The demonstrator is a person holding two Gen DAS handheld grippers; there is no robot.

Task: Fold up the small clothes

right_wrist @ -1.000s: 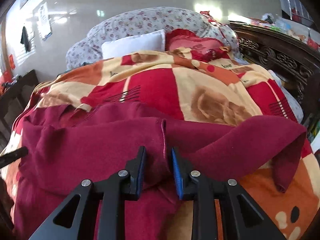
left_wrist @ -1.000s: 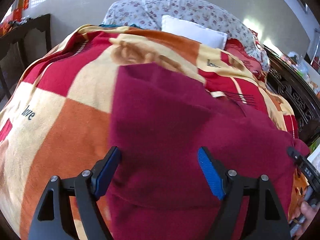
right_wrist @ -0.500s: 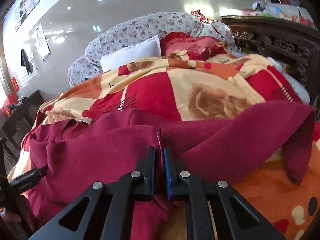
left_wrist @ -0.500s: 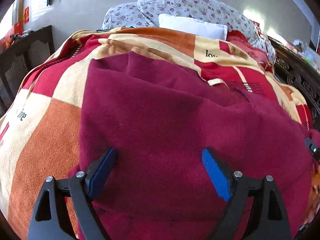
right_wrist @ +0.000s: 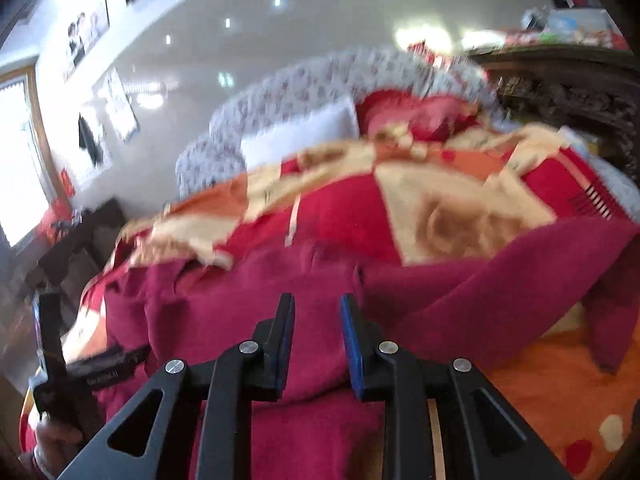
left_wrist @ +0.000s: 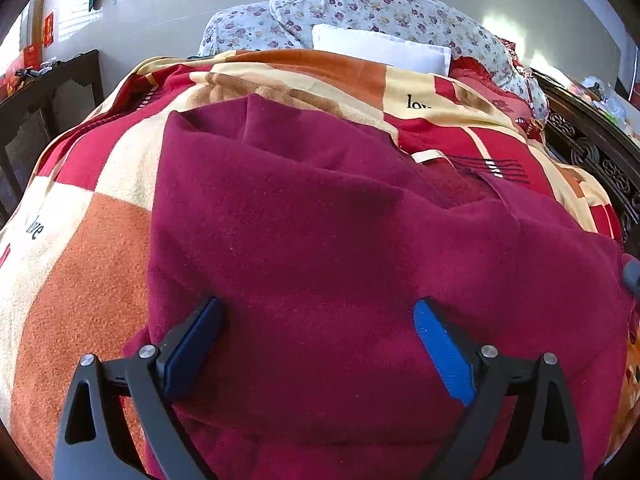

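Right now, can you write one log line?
left hand-held gripper: opening over sweater | right hand-held gripper: opening, sweater between | blanket underneath

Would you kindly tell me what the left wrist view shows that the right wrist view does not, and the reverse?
Only the left wrist view: the left gripper, jaws wide and opening over the flat maroon garment, and "love" lettering on the blanket.
Only the right wrist view: the right gripper, jaws narrow but opening, cloth between them; a draped sleeve; wall pictures. That view is blurred.
Both: garment, blanket, white pillow, floral bedding.
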